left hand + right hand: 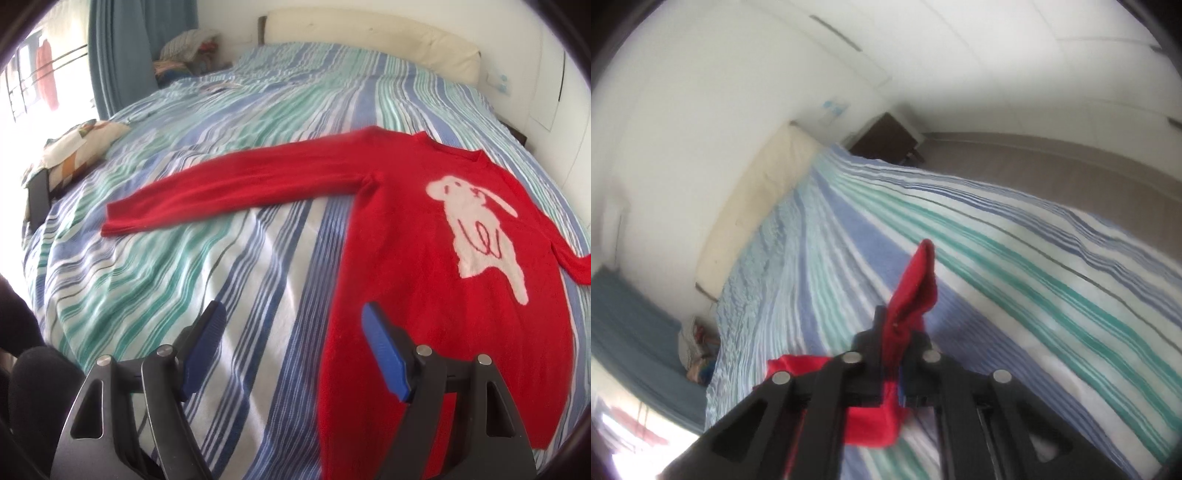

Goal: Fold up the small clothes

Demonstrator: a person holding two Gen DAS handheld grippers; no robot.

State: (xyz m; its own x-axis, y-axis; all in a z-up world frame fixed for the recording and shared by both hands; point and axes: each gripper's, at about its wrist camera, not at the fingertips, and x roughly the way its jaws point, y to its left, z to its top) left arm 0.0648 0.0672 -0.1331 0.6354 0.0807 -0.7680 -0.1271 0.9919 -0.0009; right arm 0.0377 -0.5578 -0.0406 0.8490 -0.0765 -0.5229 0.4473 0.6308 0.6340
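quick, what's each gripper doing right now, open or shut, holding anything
left gripper: open, holding nothing, above the bedspread beside the red sweater.
right gripper: jaws closed on red sweater fabric.

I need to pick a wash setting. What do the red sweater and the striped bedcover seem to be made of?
Red sweater: looks like soft, fuzzy knit, matte, with a knitted-in white animal; fibre unclear. Striped bedcover: seems thin woven cloth, likely cotton, matte, with fine crinkles.
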